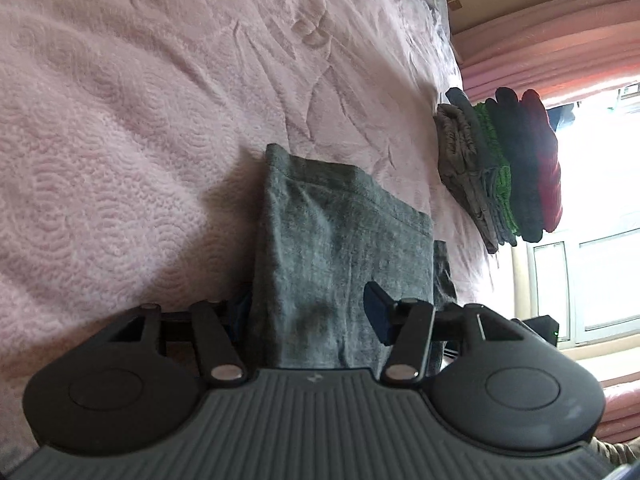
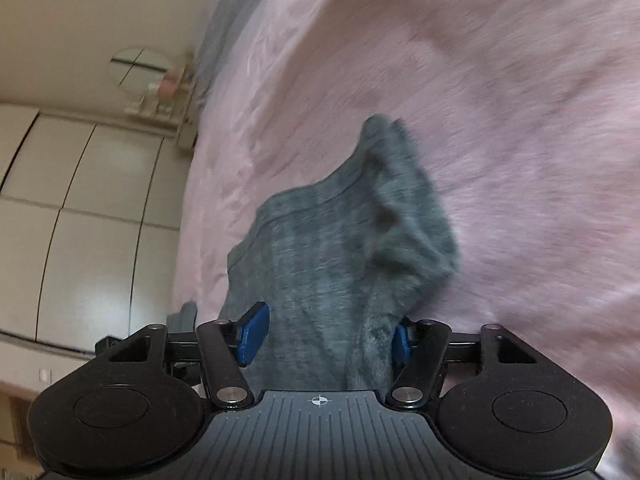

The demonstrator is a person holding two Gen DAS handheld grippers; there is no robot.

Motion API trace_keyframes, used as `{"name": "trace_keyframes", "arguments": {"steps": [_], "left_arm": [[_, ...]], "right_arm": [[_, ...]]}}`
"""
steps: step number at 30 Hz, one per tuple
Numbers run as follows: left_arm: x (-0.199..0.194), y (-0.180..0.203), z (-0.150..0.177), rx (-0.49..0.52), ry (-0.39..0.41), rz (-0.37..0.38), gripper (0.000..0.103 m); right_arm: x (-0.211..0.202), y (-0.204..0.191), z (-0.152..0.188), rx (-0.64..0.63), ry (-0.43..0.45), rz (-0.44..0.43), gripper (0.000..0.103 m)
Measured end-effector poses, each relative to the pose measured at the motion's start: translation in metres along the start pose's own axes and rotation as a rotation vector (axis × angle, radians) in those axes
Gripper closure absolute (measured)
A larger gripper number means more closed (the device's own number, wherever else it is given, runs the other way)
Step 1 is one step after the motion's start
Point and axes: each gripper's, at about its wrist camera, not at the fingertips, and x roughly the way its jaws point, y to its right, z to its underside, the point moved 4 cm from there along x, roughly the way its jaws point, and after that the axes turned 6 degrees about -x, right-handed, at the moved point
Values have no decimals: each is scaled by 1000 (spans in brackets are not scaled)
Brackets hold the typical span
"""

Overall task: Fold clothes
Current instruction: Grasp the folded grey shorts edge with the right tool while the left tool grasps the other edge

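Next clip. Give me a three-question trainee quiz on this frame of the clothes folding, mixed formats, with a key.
1. True or false: the grey garment lies between the pads of both the left gripper and the right gripper.
2. What does the stack of folded clothes rest on? A) a wooden table B) the pink bedspread C) the floor
3. Fill in: the outermost item of that stack, nearest the window, is ____ in colour.

Key: 1 true; 2 B; 3 red.

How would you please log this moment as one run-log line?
left gripper: holding grey garment | right gripper: holding it | surface: pink blanket | folded stack nearby
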Motion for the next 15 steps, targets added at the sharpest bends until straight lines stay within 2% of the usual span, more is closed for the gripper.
{"name": "trace_keyframes", "arguments": {"steps": [4, 7, 9, 12, 15], "left_arm": [[5, -4, -3, -20, -11, 33, 61], [10, -3, -5, -18, -28, 48, 70], [13, -2, -4, -8, -36, 37, 85], [11, 5, -2, 19, -33, 43, 92], [4, 27, -1, 64, -14, 56, 93]], "right_arm": [[18, -3, -2, -19, -9, -40, 40], [29, -2, -2, -17, -19, -44, 63], [35, 0, -1, -14, -28, -37, 81], [34, -3, 0, -30, -30, -18, 92], [20, -16, -3, -58, -8, -28, 94]]}}
